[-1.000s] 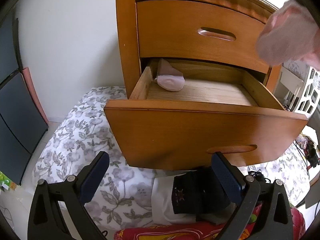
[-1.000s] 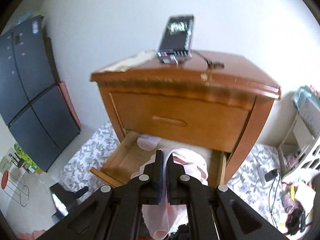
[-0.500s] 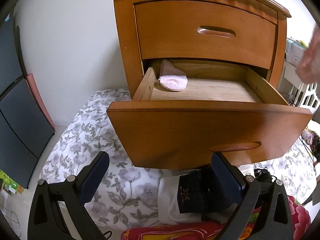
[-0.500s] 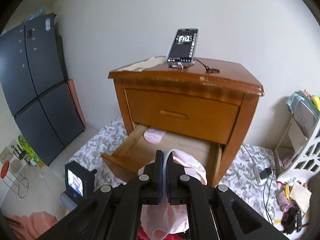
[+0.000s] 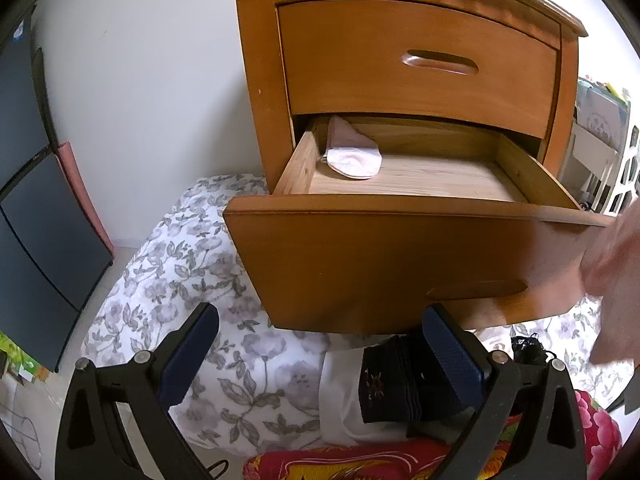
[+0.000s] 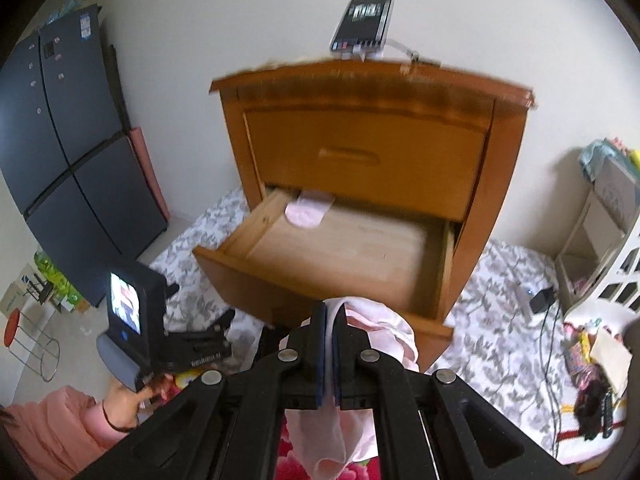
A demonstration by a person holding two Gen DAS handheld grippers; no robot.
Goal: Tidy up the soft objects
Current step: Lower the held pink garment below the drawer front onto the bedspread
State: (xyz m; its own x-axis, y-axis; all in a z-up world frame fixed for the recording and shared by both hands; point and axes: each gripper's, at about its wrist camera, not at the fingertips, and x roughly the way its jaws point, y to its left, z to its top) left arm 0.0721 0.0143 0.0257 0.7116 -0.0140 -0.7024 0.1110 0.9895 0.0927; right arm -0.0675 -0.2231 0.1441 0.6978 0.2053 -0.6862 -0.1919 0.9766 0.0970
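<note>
support: open lower drawer (image 5: 400,184) | on it: pink sock (image 5: 352,158), back-left corner

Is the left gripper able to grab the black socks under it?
Probably yes. The left gripper is open and empty, and the black socks lie uncovered just below it, by its right finger. The open drawer overhangs behind them, not above.

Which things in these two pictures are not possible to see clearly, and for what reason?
- Upper wooden drawer: shut, contents hidden, both views.
- Propped phone's screen: blurred and small, right wrist view.
- Pale pink cloth in the right gripper: bunched, its shape unreadable.
- Dark folded fabric: partly behind the left gripper's finger, left wrist view.
</note>
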